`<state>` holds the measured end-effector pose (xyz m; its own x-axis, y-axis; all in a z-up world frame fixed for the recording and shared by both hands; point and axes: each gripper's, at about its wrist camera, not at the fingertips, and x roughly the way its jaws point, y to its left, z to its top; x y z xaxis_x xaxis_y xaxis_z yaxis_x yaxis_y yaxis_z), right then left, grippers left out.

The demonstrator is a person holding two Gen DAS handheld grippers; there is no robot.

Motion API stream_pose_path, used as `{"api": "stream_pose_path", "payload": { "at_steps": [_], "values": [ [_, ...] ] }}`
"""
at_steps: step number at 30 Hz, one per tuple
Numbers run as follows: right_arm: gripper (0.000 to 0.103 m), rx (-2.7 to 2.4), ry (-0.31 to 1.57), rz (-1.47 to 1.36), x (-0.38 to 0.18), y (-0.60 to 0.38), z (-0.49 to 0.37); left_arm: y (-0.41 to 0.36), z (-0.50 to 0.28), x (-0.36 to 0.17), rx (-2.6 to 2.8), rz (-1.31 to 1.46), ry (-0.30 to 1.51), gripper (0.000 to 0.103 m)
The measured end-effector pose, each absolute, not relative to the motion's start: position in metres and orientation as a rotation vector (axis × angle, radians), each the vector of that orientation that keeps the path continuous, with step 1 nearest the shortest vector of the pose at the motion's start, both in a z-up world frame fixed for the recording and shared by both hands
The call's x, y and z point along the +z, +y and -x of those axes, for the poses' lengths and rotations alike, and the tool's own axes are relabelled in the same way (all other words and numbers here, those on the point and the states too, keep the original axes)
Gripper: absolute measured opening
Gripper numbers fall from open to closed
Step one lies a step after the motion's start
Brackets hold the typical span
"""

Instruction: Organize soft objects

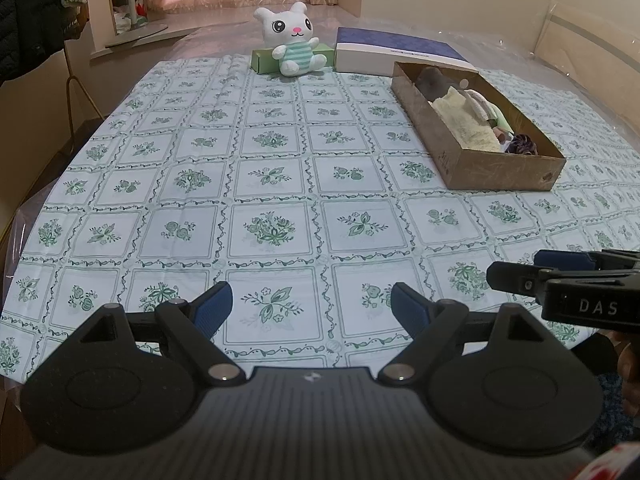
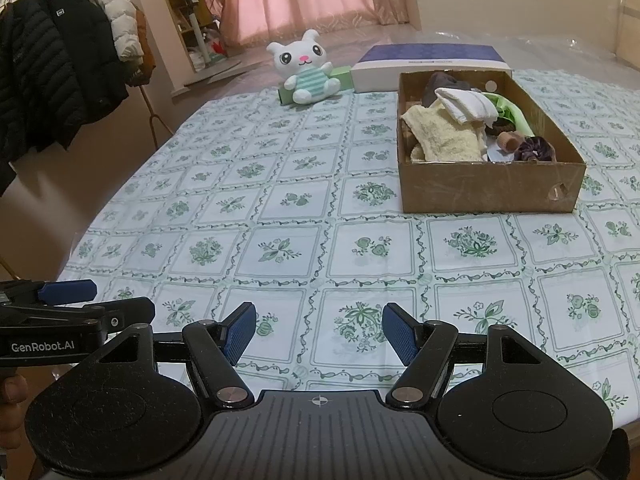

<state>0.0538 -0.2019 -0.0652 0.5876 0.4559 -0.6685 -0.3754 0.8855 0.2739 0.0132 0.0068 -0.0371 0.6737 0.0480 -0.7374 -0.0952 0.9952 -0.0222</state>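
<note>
A brown cardboard box [image 1: 500,174] [image 2: 488,188] stands on the right of the table. It holds a cream towel [image 2: 444,138], a white folded cloth [image 2: 466,108], a grey cloth [image 2: 438,82], a green cloth [image 2: 510,110] and a purple scrunchie [image 2: 534,148]. A white plush bunny [image 1: 294,38] [image 2: 306,70] sits at the far side, leaning on a green box [image 1: 264,59]. My left gripper [image 1: 310,310] is open and empty above the near table edge. My right gripper [image 2: 318,332] is open and empty beside it, to its right.
A blue and white box [image 1: 396,51] [image 2: 432,62] lies behind the cardboard box. The floral tablecloth [image 1: 264,184] covers the table. A rack of jackets [image 2: 60,60] stands at the left. The right gripper's fingertips [image 1: 520,276] show in the left wrist view.
</note>
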Motion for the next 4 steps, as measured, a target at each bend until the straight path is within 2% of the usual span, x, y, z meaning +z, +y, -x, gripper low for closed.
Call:
{"api": "stream_pose_path", "payload": {
  "at_steps": [4],
  "values": [
    [0.07,0.483,0.812,-0.107,-0.0673,-0.2012,-0.0547,0.0089,-0.014,-0.0414,0.081,0.06,0.831,0.085]
  ]
}}
